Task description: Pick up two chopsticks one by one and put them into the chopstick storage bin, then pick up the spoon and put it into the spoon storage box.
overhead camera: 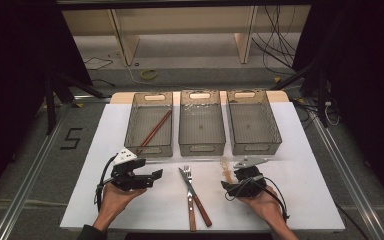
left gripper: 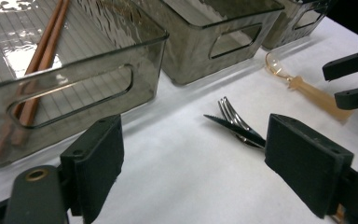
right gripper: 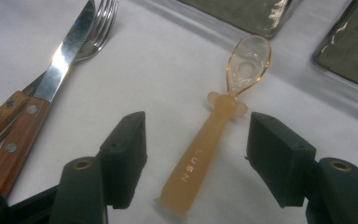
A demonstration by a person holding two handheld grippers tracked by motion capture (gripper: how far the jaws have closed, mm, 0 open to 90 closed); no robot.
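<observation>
Right gripper straddles the spoon handle

The right gripper, jaws wide and empty, brackets the amber spoon lying on the white table, its long axis pointing away towards the bins; left gripper open, idle.

It looked like a lab or recording studio: black curtains hung on both sides, loose cables trailed over the floor, and a white-covered desk stood between metal rails.
</observation>
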